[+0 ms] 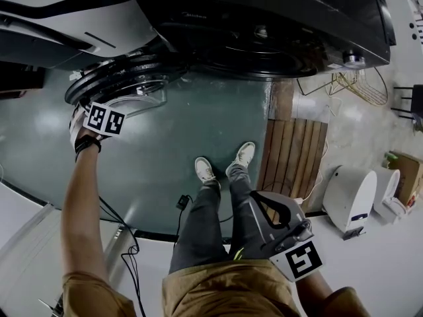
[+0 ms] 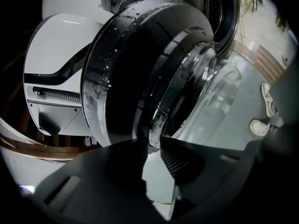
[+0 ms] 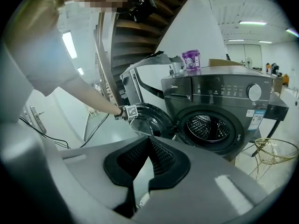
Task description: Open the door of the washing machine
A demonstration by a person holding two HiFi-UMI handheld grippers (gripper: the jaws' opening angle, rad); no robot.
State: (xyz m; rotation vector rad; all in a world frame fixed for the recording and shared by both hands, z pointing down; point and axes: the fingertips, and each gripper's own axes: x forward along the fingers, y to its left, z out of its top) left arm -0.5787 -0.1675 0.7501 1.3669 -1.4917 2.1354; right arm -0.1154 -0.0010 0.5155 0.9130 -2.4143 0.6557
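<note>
Our left tongs (image 2: 156,141) are clenched by their tips on the outer rim of the round black door with its domed clear glass bowl (image 2: 140,64). Our right tongs (image 3: 148,141) are pressed together on nothing, held back near our waist and well apart from the work. That door stands swung wide off the dark grey front-loading washing machine (image 3: 219,101), so the perforated steel drum mouth (image 3: 208,127) is fully bared, and we judge the opening all but done. What worries us is the hold: only the tips pinch a thin, glossy rim flecked with what may be droplets. A pull that strays from the hinge's arc could let the tongs slide off and the door drift back. Near behind the door sits a white plastic appliance with a coiled spring (image 2: 56,45), and we think a harder swing would knock the door against it. A black cable (image 1: 182,203) lies on the green floor (image 1: 198,117) beside our feet, a snag if we step sideways.
</note>
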